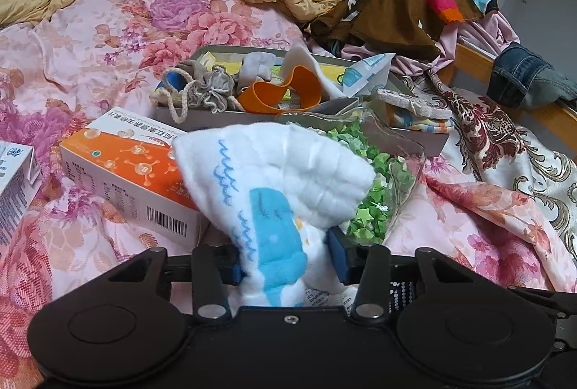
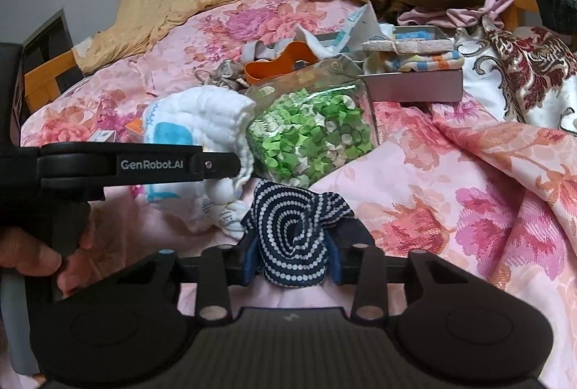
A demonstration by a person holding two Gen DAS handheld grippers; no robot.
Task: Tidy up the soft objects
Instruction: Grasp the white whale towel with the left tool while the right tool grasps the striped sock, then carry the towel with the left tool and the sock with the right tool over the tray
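Between the blue pads of the left hand-held gripper (image 1: 290, 261), in the left wrist view, a white cloth (image 1: 277, 172) with blue wave stitching and a blue patch is pinched at its lower end. Its long axis runs up and away from the jaws, fanning out toward the far side. Straight ahead, past the cloth, sits the gray tray (image 1: 216, 116) already holding soft bits: a drawstring pouch (image 1: 209, 89), an orange band (image 1: 281, 95) and small folded cloths. A clear bag of green paper stars (image 1: 375, 187) lies on the bed just right of the cloth and between it and the tray's near wall. An orange and white box (image 1: 122, 169) lies on the floral bedspread (image 1: 108, 39) to the left.

Seen from the right wrist, the right hand-held gripper (image 2: 292, 261) is clamped on a navy cloth with white dots (image 2: 295, 226), bunched upward out of the jaws. The left tool reaches in from the left edge, with the white cloth (image 2: 202, 118) hanging around its tip, near the navy one and slightly farther forward. The bag of stars (image 2: 310, 132) lies directly ahead, and the tray (image 2: 414, 86) is beyond it, up and to the right.

My judgement: both cloths have to travel forward over the bag to reach the tray; the left one looks nearer the tray's open middle, the right one nearer its right end
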